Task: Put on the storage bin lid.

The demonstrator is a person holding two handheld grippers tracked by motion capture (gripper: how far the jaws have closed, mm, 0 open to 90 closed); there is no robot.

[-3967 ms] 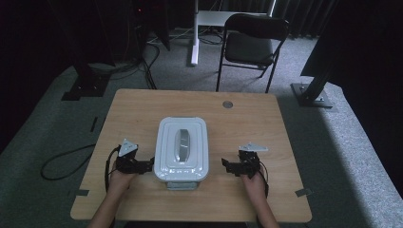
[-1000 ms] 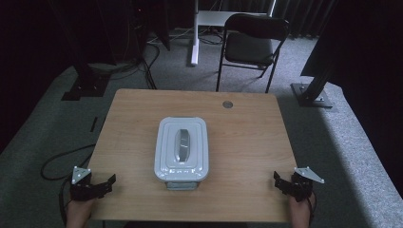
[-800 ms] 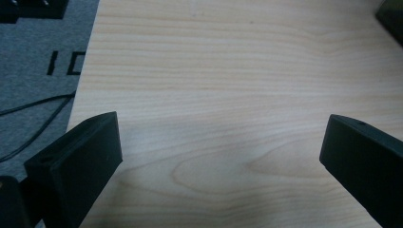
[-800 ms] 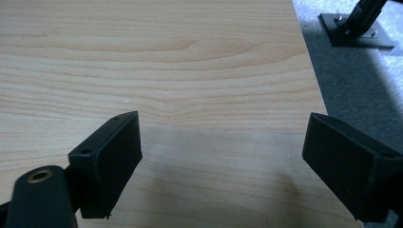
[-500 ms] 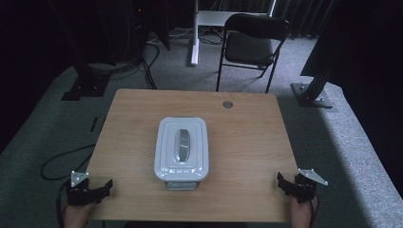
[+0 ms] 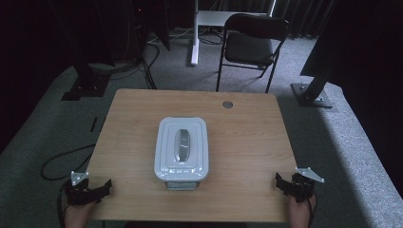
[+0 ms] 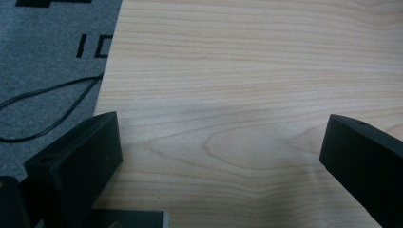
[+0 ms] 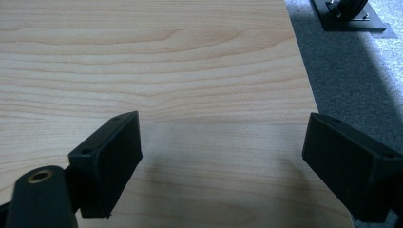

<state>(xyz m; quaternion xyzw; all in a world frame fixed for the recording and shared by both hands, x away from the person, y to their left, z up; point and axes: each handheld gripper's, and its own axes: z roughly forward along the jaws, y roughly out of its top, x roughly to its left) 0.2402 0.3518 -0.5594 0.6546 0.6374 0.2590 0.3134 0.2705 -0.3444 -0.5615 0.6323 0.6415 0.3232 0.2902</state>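
A white lidded box [image 6: 182, 149] with a grey handle on top sits in the middle of the wooden table [image 6: 247, 142]. My left gripper [image 6: 102, 187] [image 7: 221, 142] is at the table's front left corner, jaws wide apart over bare wood, nothing between them. At the front right corner my right gripper [image 6: 281, 183] [image 8: 221, 147] stands open and empty too. Both are well away from the box.
A round grommet hole [image 6: 227, 104] is near the table's far edge. Grey carpet surrounds the table, with a black cable [image 6: 57, 159] [image 7: 47, 116] on the left. A black chair [image 6: 254, 45] and stand bases [image 6: 311, 95] stand beyond the far side.
Both grippers have drawn back from beside the box to the table's front corners, and in the last second they crept slightly further toward the front edge. The box has not moved.
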